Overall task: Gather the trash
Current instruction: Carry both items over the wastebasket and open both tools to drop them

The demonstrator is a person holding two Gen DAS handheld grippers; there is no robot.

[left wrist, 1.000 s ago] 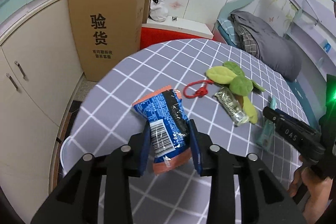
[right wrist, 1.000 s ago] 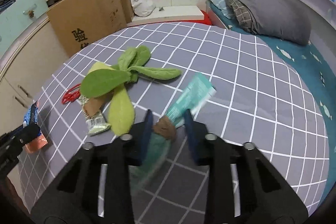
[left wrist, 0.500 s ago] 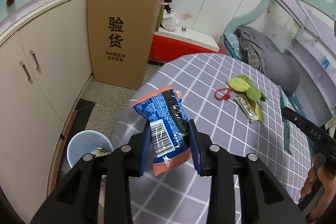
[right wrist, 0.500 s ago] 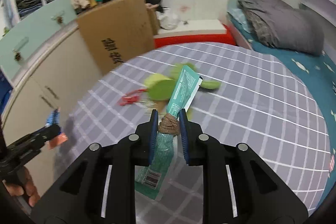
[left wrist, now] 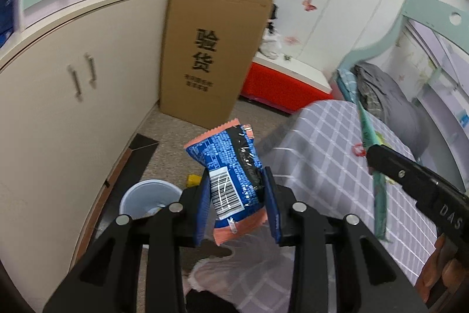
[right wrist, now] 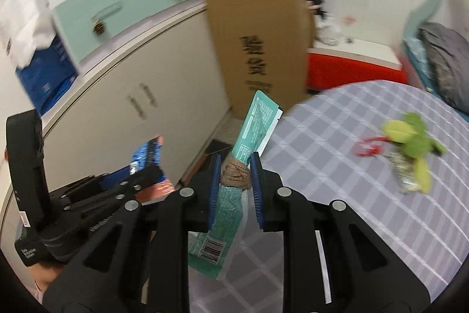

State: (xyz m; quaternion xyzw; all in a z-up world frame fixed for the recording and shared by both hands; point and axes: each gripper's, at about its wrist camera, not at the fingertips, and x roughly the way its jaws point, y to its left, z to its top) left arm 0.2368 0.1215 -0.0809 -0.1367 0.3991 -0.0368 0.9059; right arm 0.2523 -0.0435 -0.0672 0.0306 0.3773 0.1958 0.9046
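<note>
My left gripper (left wrist: pixel 238 206) is shut on a blue and orange snack wrapper (left wrist: pixel 227 175) and holds it in the air past the table's left edge, above the floor. A pale blue bin (left wrist: pixel 149 200) stands on the floor just left of and below it. My right gripper (right wrist: pixel 234 191) is shut on a teal wrapper (right wrist: pixel 255 126) together with a brown wad (right wrist: pixel 236 176), above the table's left edge. The teal wrapper also shows in the left wrist view (left wrist: pixel 373 163). A silver wrapper (right wrist: pixel 403 176) lies on the table under a green plush toy (right wrist: pixel 411 137).
The round table with a grey checked cloth (right wrist: pixel 337 154) is on the right. A red cord (right wrist: pixel 368 147) lies by the plush. A tall cardboard box (left wrist: pixel 211 49) and cream cabinets (left wrist: pixel 58 113) stand on the left. A small yellow object (left wrist: pixel 193 180) lies on the floor.
Both grippers have swung left off the table with their wrappers. The bin has come nearer below the left gripper, and the table has slid to the right of both views.
</note>
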